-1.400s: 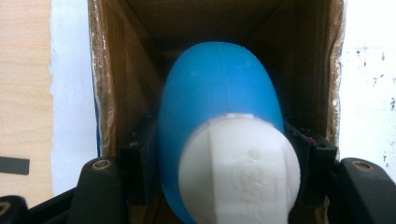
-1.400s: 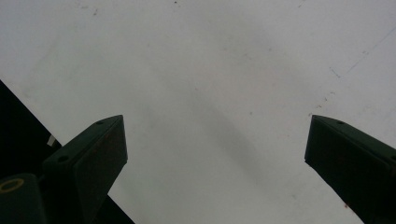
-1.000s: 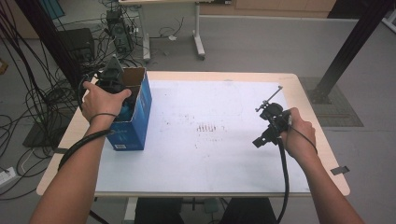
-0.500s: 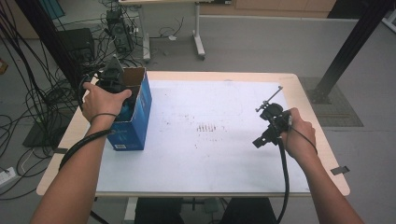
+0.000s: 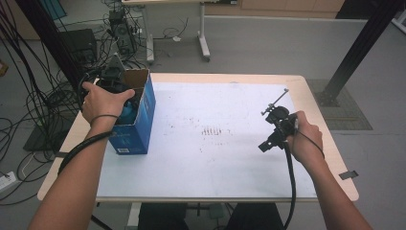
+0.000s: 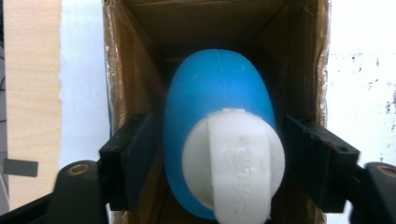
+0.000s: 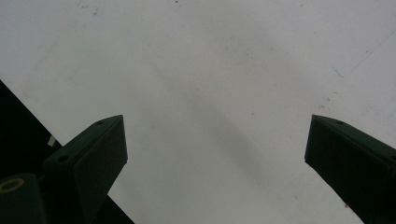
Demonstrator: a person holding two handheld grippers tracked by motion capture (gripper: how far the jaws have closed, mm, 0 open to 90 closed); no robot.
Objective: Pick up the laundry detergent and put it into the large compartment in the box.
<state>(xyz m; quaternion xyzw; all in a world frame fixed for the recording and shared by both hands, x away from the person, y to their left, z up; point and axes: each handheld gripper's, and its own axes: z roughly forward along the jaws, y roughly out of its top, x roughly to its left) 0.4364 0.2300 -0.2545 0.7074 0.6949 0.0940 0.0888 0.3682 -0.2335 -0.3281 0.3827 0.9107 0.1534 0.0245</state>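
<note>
Left tool [image 6: 219, 154] has just been opening, jaws clear of the blue bottle [image 6: 217, 121] now resting in the box [image 5: 136, 120]; right tool [image 7: 215, 154] idles wide, empty.

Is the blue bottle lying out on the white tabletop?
No, the blue bottle stands inside the cardboard box, its white cap pointing up out of the opening.

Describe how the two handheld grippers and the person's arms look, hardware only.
Both grippers are black with two blocky, flat-faced jaws. The left gripper has brass-coloured screw holes at the jaw bases, a grey three-cornered plate on top, and a thick black cable along the forearm. The right gripper carries a thin metal rod and trails a black cable down the arm. Forearms are bare, no sleeves; a thin dark band circles the left wrist.
</note>
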